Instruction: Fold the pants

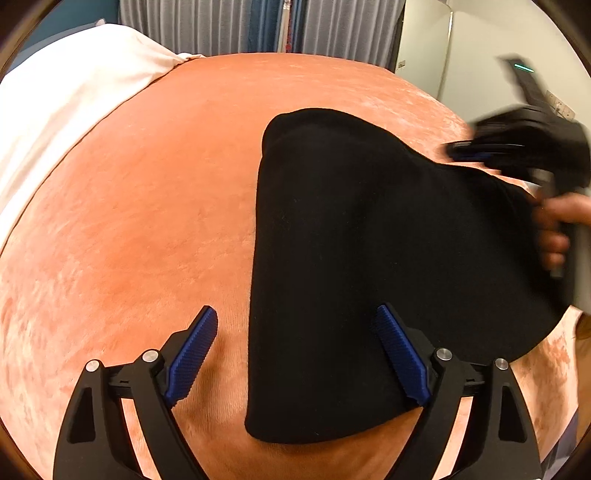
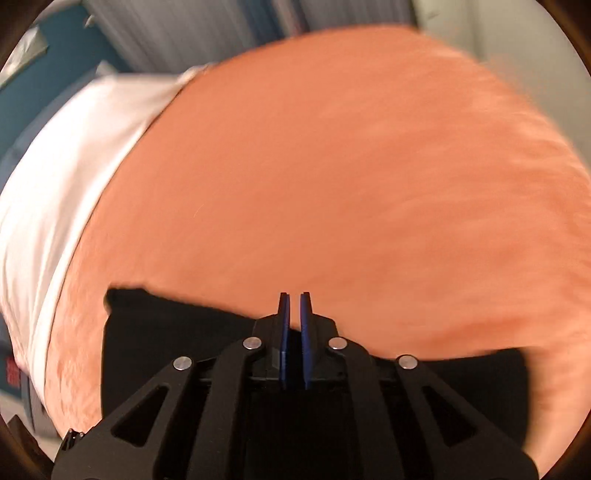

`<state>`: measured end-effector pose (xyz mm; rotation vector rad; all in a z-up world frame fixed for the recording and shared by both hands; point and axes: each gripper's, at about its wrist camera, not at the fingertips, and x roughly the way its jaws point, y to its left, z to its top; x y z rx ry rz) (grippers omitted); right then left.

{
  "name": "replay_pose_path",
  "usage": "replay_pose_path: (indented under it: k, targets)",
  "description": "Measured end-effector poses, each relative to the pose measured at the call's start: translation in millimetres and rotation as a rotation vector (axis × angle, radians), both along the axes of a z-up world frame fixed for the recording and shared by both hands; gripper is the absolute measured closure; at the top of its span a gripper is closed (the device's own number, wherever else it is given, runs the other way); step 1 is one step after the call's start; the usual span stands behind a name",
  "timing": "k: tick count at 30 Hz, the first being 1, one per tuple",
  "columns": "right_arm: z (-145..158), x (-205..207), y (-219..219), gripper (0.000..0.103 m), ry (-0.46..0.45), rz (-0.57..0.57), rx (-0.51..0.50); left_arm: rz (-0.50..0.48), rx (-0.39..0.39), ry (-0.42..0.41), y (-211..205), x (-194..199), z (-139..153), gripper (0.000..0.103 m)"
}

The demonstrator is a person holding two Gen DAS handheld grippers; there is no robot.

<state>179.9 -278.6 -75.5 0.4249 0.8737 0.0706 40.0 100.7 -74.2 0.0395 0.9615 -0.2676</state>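
Black pants (image 1: 369, 258) lie folded in a compact bundle on an orange bedspread (image 1: 147, 203). My left gripper (image 1: 297, 317) is open and empty, hovering above the bundle's near left edge, one blue finger (image 1: 192, 350) over the bedspread and the other over the cloth. My right gripper (image 2: 294, 297) is nearly shut with a thin gap and nothing visible between its pads. It hovers over the far edge of the pants (image 2: 177, 350). It also shows, blurred, in the left wrist view (image 1: 517, 147) at the bundle's right side, held by a hand.
A white pillow (image 1: 66, 110) lies at the bed's left end. Grey curtains (image 1: 221, 26) hang behind the bed. A white wall (image 1: 480, 55) stands at the right. The bedspread (image 2: 332, 184) extends wide beyond the pants.
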Motion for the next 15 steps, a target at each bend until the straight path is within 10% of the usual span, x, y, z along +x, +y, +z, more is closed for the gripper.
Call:
replay_pose_path:
  k: [5,10,13,15]
  targets:
    - [31,-111,-4,0.097,-0.098,0.1,-0.106,0.005,-0.053,-0.034,3,-11,16,0.018]
    - [-24,-144,23,0.101,0.033,0.213,-0.197,0.036,-0.013,-0.1,-14,-10,44,0.018]
    - [-34,-166,-24,0.103,0.026,0.106,0.052,0.07,0.125,-0.052,-11,8,20,0.018]
    - [-5,-191,-26,0.097,-0.051,0.077,-0.028,0.055,0.078,-0.021,6,5,16,0.019]
